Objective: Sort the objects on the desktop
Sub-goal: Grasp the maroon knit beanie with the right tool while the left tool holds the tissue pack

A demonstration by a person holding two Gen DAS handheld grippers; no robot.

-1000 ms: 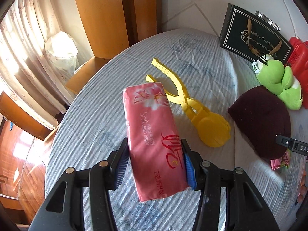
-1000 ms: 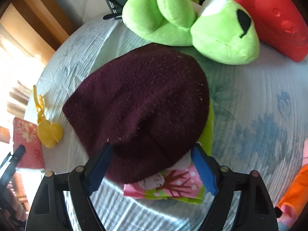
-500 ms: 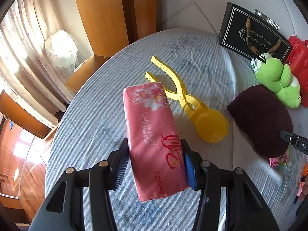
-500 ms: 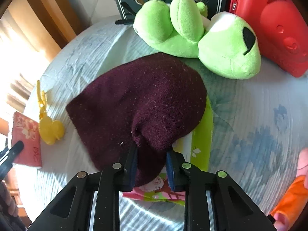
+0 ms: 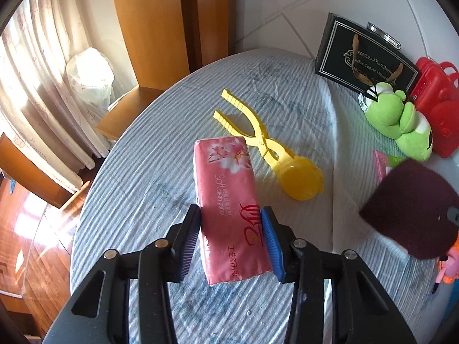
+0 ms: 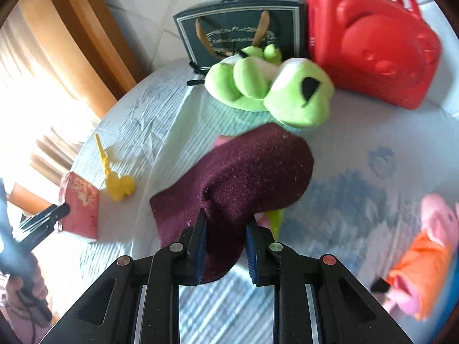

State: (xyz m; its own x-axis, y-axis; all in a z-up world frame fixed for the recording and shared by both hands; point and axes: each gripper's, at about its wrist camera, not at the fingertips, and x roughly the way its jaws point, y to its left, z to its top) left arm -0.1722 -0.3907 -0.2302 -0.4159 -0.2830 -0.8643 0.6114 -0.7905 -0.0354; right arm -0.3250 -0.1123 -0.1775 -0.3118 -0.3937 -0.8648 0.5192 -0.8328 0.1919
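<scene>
My left gripper [image 5: 233, 239] is shut on a pink tissue pack [image 5: 229, 200] and holds it above the striped tablecloth [image 5: 129, 195]. My right gripper [image 6: 225, 246] is shut on the edge of a maroon knit hat [image 6: 243, 177] and has lifted it off the table. The hat also shows at the right of the left wrist view [image 5: 413, 209]. The tissue pack and the left gripper show at the left of the right wrist view [image 6: 81, 206]. A pink-and-green packet [image 5: 384, 163] lies where the hat lay.
A yellow snowball clamp [image 5: 272, 157] lies mid-table. A green frog plush [image 6: 272, 91], a dark gift bag [image 6: 243, 34] and a red plastic case [image 6: 373, 46] stand at the back. A pink pig toy in orange [image 6: 421, 263] lies at the right.
My right gripper closed on the hat's edge and lifted it up and back, uncovering the packet. My left gripper kept its hold on the tissue pack and rose slightly.
</scene>
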